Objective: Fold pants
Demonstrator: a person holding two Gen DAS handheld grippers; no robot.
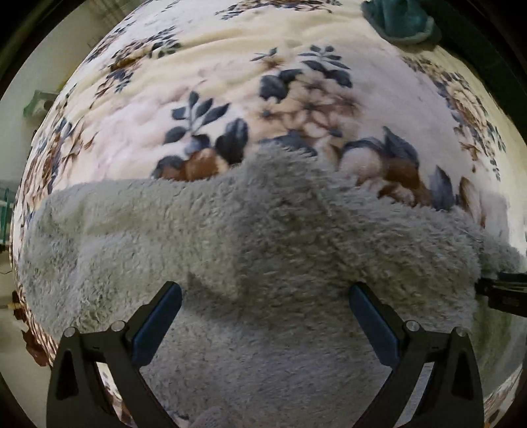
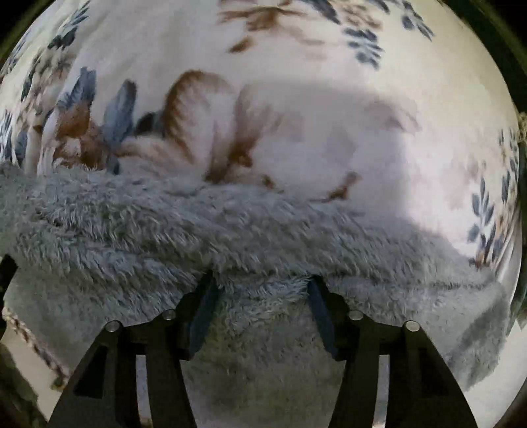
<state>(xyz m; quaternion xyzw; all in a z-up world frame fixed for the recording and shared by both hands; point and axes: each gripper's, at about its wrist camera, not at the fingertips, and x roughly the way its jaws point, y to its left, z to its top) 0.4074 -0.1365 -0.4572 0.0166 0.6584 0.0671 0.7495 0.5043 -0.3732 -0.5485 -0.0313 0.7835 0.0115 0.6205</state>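
The right gripper (image 2: 260,286) has its jaws partly spread, with the grey fleece pants (image 2: 230,230) bunched between them; the pads do not seem to press the cloth. If it lifts now, I judge the thick pile can slip out, or only the top layer comes up and the fold goes crooked. It points steeply down at the pants edge.

The left gripper (image 1: 265,304) stands spread wide, holding nothing, and looks straight down on the pants (image 1: 230,237) in the middle of the frame. Closing too high would catch only fluff.

The pants lie on a flowered blanket (image 1: 230,82). A teal cloth (image 1: 402,23) sits at the upper right.
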